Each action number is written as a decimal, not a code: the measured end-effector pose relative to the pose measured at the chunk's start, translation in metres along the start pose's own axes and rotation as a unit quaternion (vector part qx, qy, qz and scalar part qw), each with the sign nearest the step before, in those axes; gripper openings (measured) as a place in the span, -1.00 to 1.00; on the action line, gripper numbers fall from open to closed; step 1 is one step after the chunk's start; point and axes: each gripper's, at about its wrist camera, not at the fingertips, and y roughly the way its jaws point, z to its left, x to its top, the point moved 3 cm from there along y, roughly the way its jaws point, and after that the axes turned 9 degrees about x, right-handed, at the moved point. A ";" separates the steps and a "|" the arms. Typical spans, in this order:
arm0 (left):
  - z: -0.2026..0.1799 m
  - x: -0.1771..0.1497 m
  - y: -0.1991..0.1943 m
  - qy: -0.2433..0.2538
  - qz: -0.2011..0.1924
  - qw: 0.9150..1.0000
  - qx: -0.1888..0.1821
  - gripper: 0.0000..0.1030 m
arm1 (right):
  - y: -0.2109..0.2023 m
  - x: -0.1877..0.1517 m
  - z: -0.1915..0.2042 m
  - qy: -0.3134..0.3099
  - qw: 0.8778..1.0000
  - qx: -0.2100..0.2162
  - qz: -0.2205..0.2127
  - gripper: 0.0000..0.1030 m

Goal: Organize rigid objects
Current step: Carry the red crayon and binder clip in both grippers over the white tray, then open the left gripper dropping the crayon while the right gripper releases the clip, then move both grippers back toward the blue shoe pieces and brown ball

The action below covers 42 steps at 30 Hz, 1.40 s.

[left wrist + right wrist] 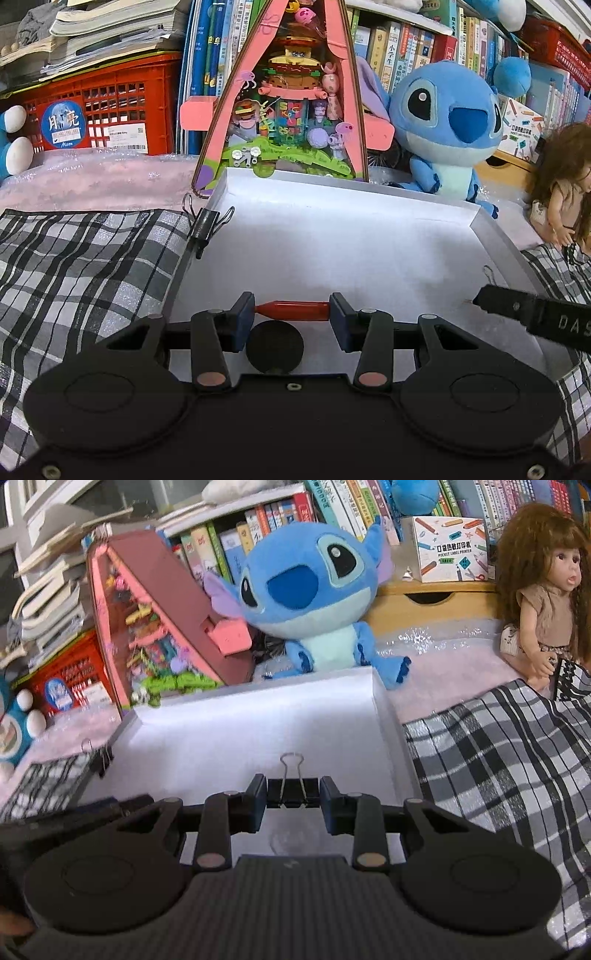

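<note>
My left gripper point(292, 309) is shut on a red marker pen point(295, 309), held crosswise above the near part of a shallow white box point(332, 236). A round black disc point(275, 349) lies in the box just below the pen. My right gripper point(293, 794) is shut on a black binder clip point(293, 792), held over the same white box point(258, 723). The right gripper shows at the right edge of the left wrist view point(535, 314). Another black binder clip point(205, 225) is clipped to the box's left rim, also in the right wrist view point(101, 757).
The box sits on a black-and-white plaid cloth point(85, 266). Behind it stand a pink triangular toy box point(291, 103), a blue plush toy point(450, 122), a doll point(543, 590), a red crate point(110, 99) and shelves of books point(280, 528).
</note>
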 end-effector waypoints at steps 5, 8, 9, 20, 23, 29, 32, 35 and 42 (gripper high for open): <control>-0.001 -0.001 0.000 -0.001 0.000 1.000 0.003 -0.19 | 0.004 -0.004 -0.003 -0.001 1.000 -0.001 0.009 -0.30; -0.001 -0.001 0.000 0.000 -0.001 1.000 0.003 -0.19 | 0.008 -0.004 -0.003 -0.003 1.000 -0.003 0.015 -0.30; -0.001 -0.001 0.000 0.001 -0.001 1.000 0.003 -0.19 | 0.009 -0.005 -0.003 -0.004 1.000 -0.003 0.017 -0.30; -0.002 -0.004 -0.006 0.011 -0.006 1.000 0.001 -0.10 | 0.011 -0.005 -0.001 0.000 1.000 -0.002 0.015 -0.16; 0.000 -0.005 -0.015 0.008 -0.011 1.000 0.004 0.13 | 0.003 -0.003 0.001 -0.001 1.000 0.004 0.007 0.08; 0.004 -0.010 -0.045 0.011 -0.039 0.999 0.001 0.46 | -0.019 -0.001 0.010 -0.028 0.999 0.013 -0.015 0.31; 0.008 -0.014 -0.063 0.017 -0.050 0.999 -0.006 0.52 | -0.034 -0.003 0.015 -0.045 0.998 0.020 -0.026 0.48; 0.011 -0.021 -0.082 0.023 -0.062 0.998 -0.013 0.56 | -0.048 -0.006 0.019 -0.057 0.997 0.032 -0.034 0.62; 0.017 -0.045 -0.121 0.027 -0.080 0.996 -0.033 0.59 | -0.084 -0.024 0.028 -0.096 0.993 0.055 -0.050 0.74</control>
